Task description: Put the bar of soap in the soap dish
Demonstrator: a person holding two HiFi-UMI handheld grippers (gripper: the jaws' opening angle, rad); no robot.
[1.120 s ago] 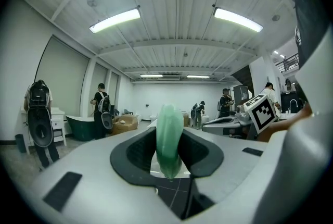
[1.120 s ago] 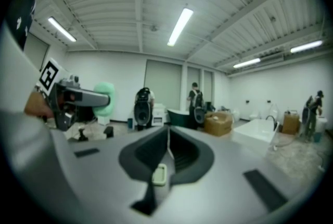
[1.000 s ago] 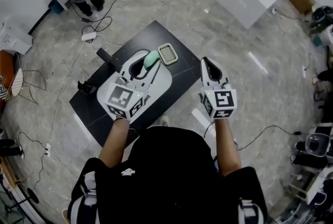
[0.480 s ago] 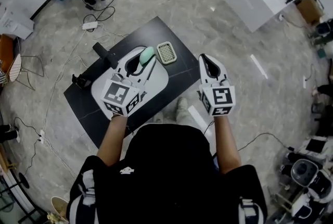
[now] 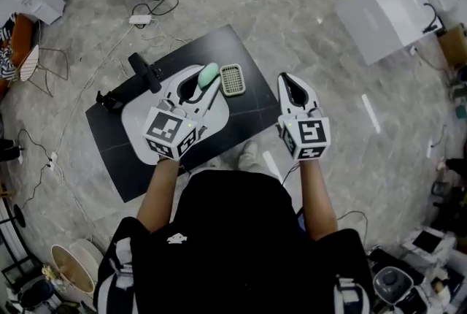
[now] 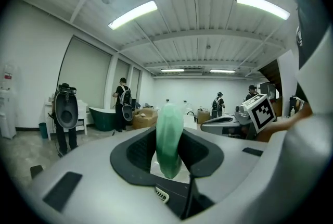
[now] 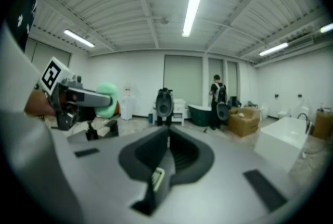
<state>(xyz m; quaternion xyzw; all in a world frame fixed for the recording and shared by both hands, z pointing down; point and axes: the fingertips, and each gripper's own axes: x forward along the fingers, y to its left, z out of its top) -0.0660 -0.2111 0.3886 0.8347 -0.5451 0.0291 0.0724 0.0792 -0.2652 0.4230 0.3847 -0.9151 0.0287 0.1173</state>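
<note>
Left gripper view | left hand-held gripper [image 6: 169,151] pinches upright soap [image 6: 169,132] between half-open jaws

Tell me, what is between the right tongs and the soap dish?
Only bare black tabletop lies between the right tongs and the soap dish. The head view shows this.

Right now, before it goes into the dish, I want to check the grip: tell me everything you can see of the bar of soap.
The bar of soap is a pale mint-green oval with rounded edges and a smooth, matte surface. It stands on edge, clamped by its broad faces between the jaws of the left gripper, its far end poking past their tips. In the head view it sits over the dark mat, just left of the slotted soap dish, apparently not touching it.
</note>
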